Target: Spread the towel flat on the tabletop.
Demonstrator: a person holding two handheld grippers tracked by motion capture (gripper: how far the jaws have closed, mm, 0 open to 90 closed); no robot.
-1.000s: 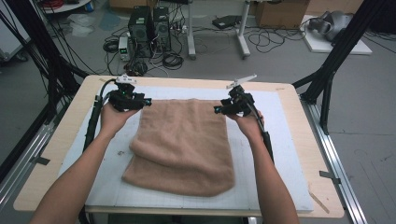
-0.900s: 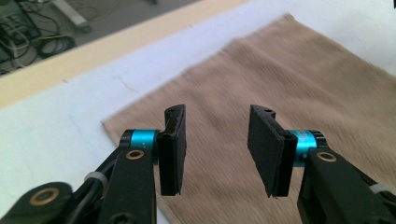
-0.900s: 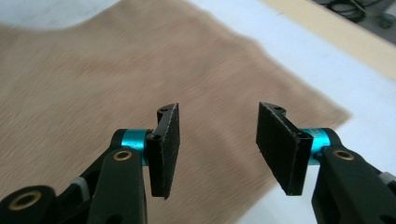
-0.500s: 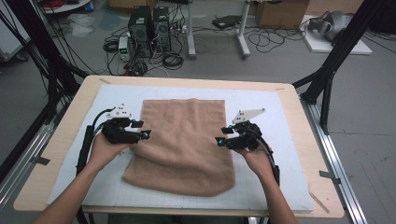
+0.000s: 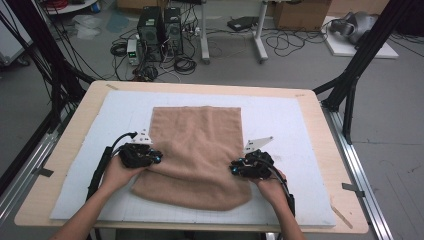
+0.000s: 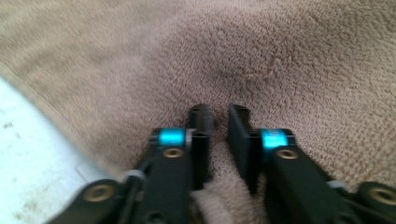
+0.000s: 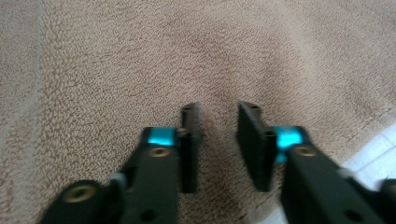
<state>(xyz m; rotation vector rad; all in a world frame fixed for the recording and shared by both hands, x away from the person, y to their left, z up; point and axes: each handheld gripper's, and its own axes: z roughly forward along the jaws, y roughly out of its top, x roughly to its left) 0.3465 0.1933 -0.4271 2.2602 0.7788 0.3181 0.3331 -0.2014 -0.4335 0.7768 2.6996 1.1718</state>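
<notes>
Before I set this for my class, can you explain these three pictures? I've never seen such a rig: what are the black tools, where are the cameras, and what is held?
There is no robot here: a person holds a black two-jaw claw in each hand. The high view looks down from above the person's side of the table. The other two views come from cameras riding on each claw, looking along its jaws. A tan towel lies on a white mat. The left claw pinches a fold at the towel's left edge. The right claw, at the right edge, has just been closing, with towel between its jaws and a gap showing.
</notes>
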